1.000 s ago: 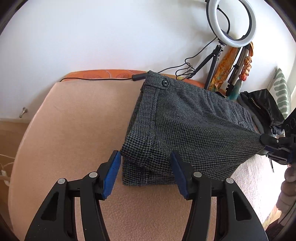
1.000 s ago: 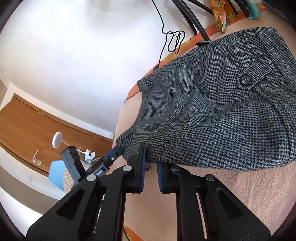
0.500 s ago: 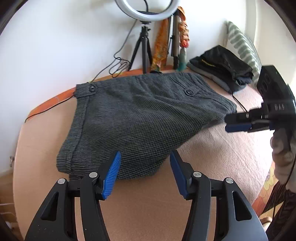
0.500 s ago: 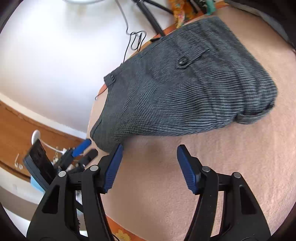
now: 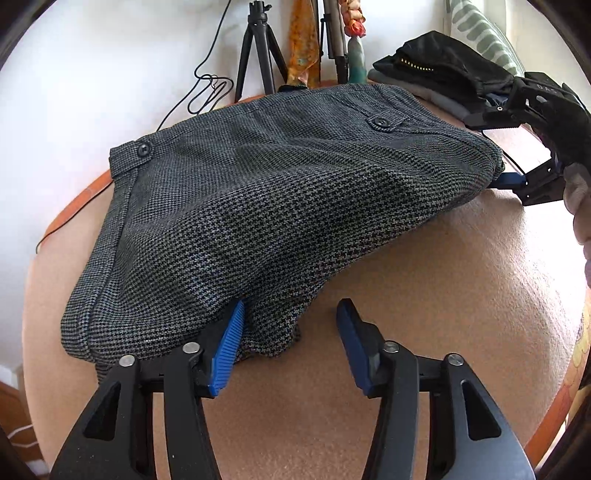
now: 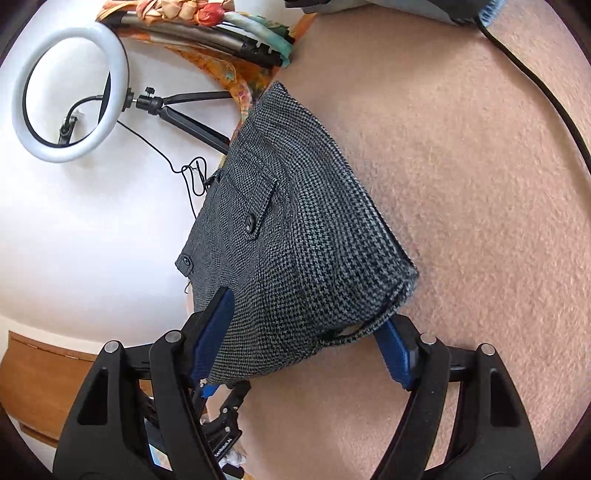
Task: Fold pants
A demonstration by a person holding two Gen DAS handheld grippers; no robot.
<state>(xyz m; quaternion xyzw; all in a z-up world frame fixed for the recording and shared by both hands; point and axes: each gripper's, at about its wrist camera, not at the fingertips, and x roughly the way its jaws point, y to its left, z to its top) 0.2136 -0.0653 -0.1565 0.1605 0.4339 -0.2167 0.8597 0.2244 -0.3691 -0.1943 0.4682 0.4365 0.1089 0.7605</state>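
The folded grey houndstooth woven pants (image 5: 266, 206) lie on a peach-pink fuzzy blanket-covered surface (image 5: 424, 332), their buttoned waistband toward the white wall.

In the left wrist view, the left hand-held gripper (image 5: 291, 343) sits at the near corner of the pants. Its jaws are closing: the left blue pad is tucked under a fold of the cloth while the right pad stands clear on the bare blanket, so a lip of fabric lies between them without being pinched. Behind the pants stand a black tripod (image 5: 256, 48), an orange patterned cloth (image 5: 303, 40) and, further right, a heap of black clothing (image 5: 443, 70) in front of a green-striped white pillow (image 5: 480, 33). At the far right edge of this view the right hand-held gripper (image 5: 509, 181) meets the opposite corner of the pants.

In the right wrist view, a white ring light (image 6: 70, 92) on its stand leans by the wall at the left. The right hand-held gripper's jaws are opening, spread wide around the hemmed corner of the pants; whether the pads touch the cloth I cannot tell. A black cable (image 6: 535, 85) crosses the blanket at the upper right.
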